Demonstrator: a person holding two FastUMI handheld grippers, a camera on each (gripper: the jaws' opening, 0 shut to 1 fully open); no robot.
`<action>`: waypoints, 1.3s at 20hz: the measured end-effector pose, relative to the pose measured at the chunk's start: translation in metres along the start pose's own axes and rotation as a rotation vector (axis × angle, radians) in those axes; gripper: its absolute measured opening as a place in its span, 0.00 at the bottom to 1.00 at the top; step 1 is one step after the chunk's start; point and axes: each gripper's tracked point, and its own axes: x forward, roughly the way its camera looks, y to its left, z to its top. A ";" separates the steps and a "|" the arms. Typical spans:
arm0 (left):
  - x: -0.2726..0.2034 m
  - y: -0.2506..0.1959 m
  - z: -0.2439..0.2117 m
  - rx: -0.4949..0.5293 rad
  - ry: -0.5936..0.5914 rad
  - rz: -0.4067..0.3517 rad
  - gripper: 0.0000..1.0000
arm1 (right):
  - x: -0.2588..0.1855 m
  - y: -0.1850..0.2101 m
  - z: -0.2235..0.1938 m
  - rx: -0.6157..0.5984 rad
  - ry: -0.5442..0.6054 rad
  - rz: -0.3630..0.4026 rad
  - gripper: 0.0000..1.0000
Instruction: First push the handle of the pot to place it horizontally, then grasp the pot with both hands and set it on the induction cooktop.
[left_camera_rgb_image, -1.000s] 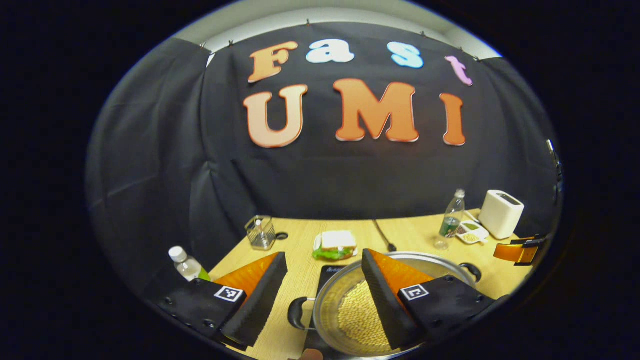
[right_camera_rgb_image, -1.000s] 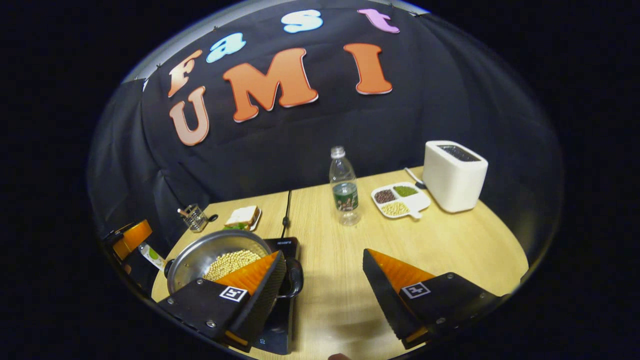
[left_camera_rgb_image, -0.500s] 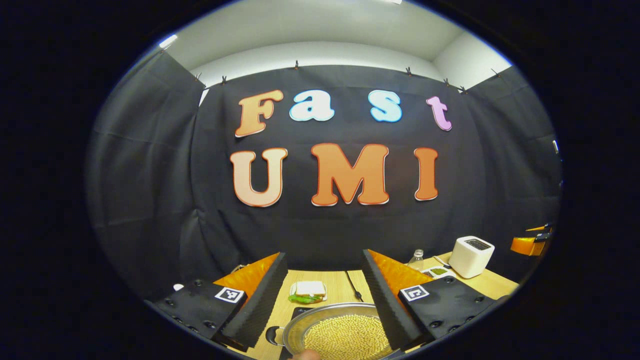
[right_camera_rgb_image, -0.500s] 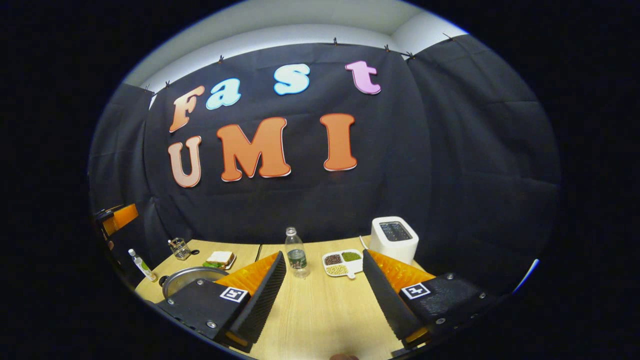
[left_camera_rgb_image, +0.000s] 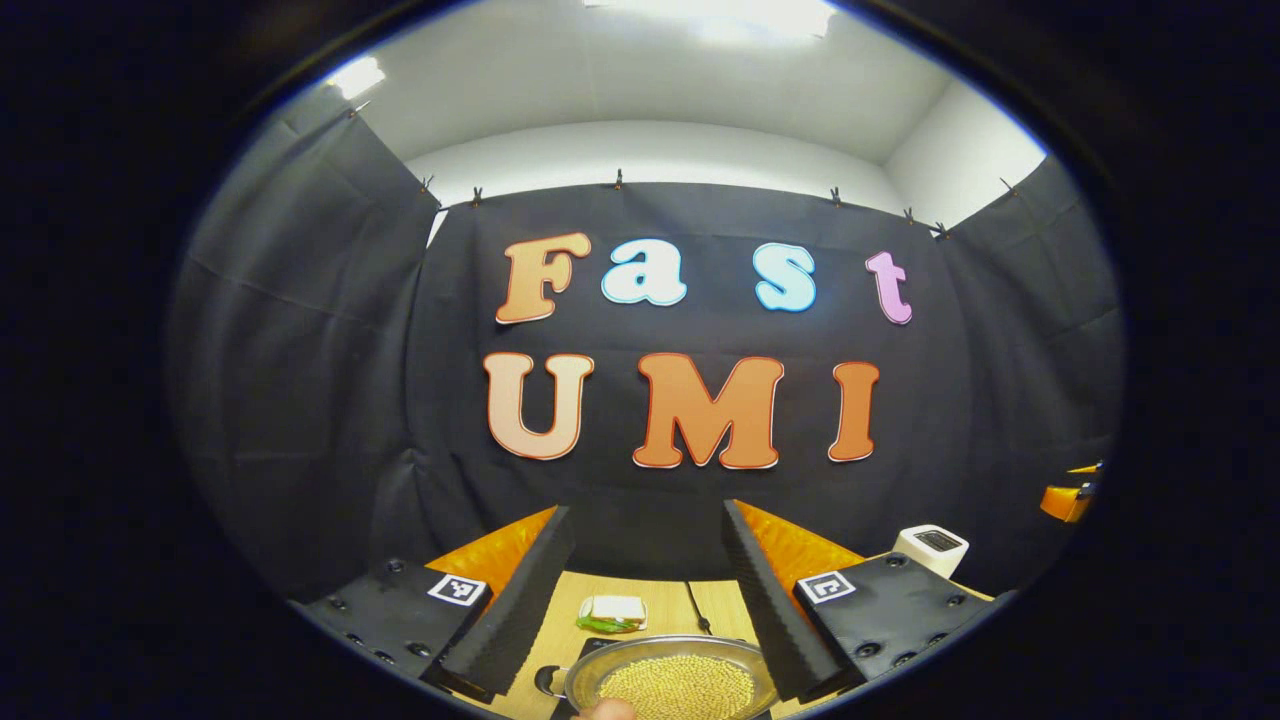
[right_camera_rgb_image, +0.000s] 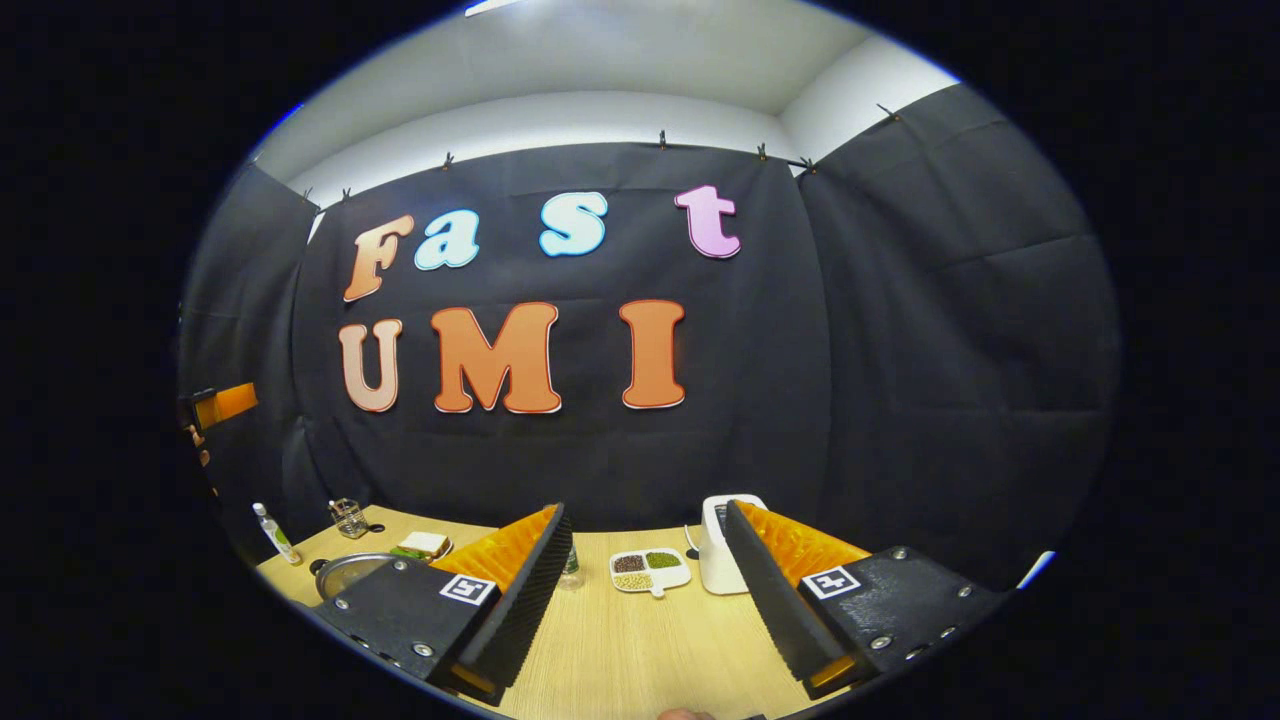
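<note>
1. Down at the bottom of the left gripper view, the round shiny metal pot of pale yellow beans (left_camera_rgb_image: 670, 680) sits on the flat black induction cooktop (left_camera_rgb_image: 592, 648), with one dark loop handle (left_camera_rgb_image: 547, 681) poking out toward the left.
2. The left gripper (left_camera_rgb_image: 645, 590) hovers above and behind the pot, jaws wide apart, holding nothing.
3. Over in the right gripper view, the right gripper (right_camera_rgb_image: 650, 590) is up over the pale wooden bench (right_camera_rgb_image: 640, 650), jaws spread and empty; the pot shows off to the left, low behind its left finger.
4. Farther back on the bench: a white boxy toaster (right_camera_rgb_image: 722, 545), a white divided dish of grains (right_camera_rgb_image: 648, 570), a sandwich on a plate (right_camera_rgb_image: 422, 545).
5. My read: the pot looks placed on the cooktop and both tools are clear of it, so the set-down step appears finished.
6. Next move, if any: check that the pot sits centred and flat, and keep both tools off the rim so nothing tips those beans.
</note>
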 end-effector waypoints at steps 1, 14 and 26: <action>-0.003 -0.002 0.003 0.000 -0.006 -0.002 0.99 | -0.003 -0.001 0.003 0.001 -0.006 0.000 0.96; -0.014 -0.013 0.004 -0.019 0.007 -0.037 0.99 | -0.023 -0.006 0.008 -0.021 -0.033 -0.020 0.96; -0.024 -0.016 0.015 -0.004 -0.026 -0.052 0.99 | -0.029 -0.002 0.010 -0.021 -0.047 -0.022 0.96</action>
